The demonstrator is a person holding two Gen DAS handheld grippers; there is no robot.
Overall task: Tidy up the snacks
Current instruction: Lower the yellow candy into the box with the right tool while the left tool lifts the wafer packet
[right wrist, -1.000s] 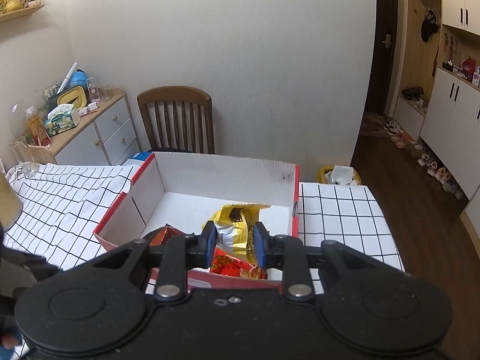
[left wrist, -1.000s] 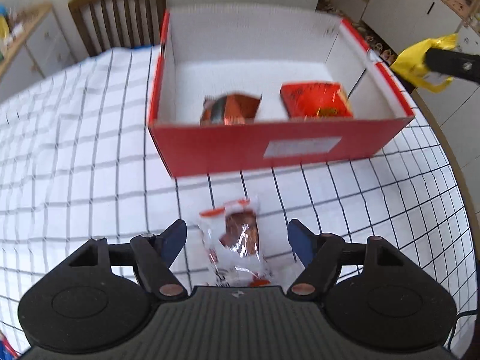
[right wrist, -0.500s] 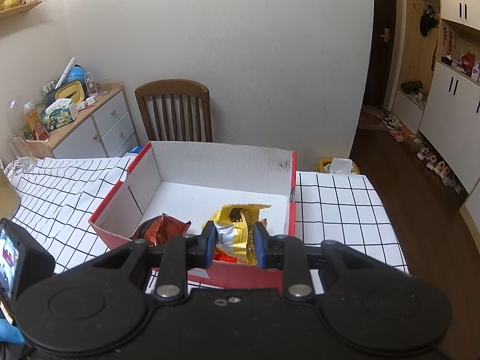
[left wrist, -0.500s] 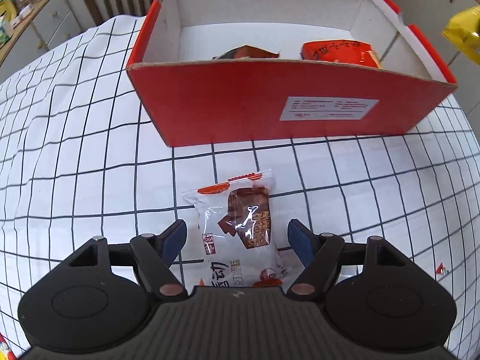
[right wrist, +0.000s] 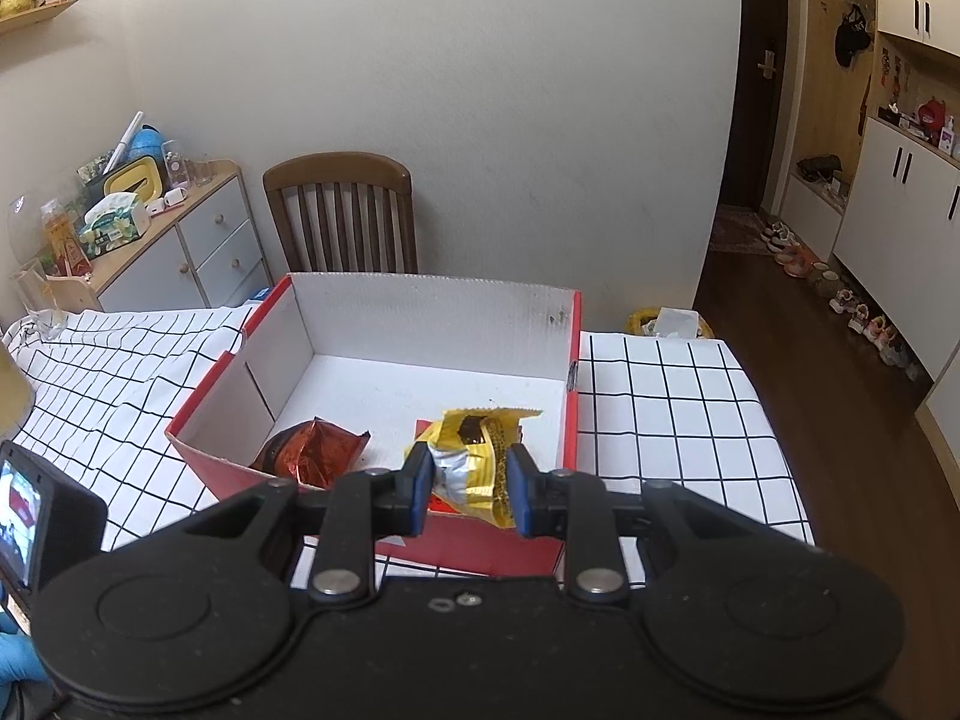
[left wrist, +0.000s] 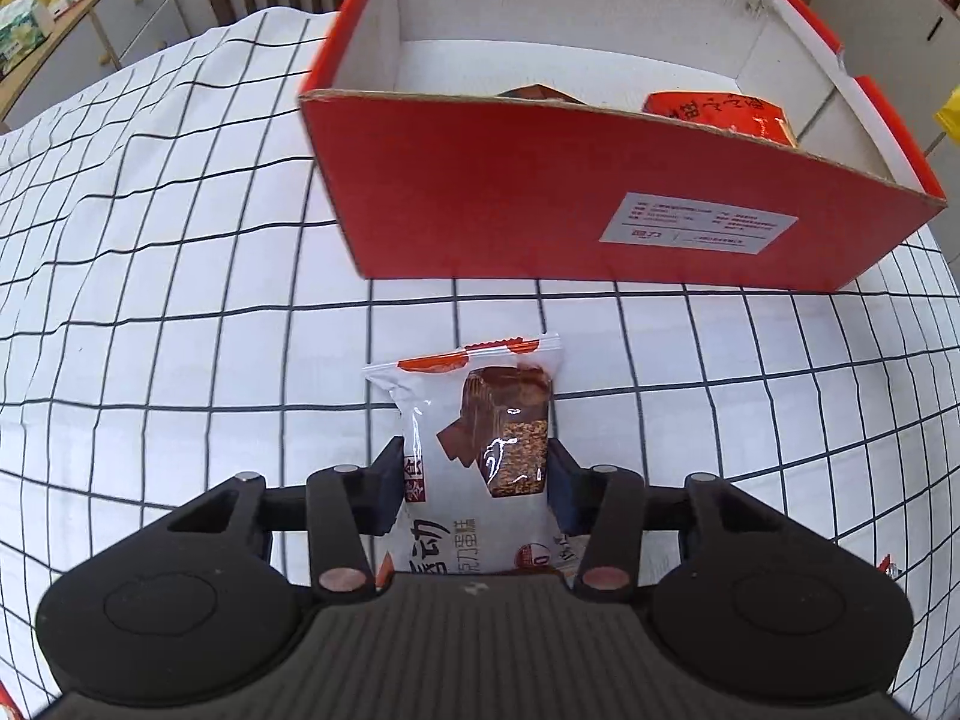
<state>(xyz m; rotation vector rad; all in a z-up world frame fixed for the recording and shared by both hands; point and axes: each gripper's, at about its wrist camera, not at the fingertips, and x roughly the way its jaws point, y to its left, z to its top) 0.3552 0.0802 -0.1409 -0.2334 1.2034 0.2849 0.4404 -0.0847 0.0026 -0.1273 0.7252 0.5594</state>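
Slippery clear-and-white plastic cake packet (left wrist: 480,450) sits pinched between the left fingers (left wrist: 474,480); it may squirt out. Right fingers (right wrist: 469,480) clamp a crinkly yellow foil packet (right wrist: 474,456) above the red cardboard box (right wrist: 420,324); a loose pinch risks dropping it short

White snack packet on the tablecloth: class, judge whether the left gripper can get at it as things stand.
Probably yes. The white packet lies flat on the cloth in front of the red box, nothing covers it, and the left gripper already has a finger against each side.
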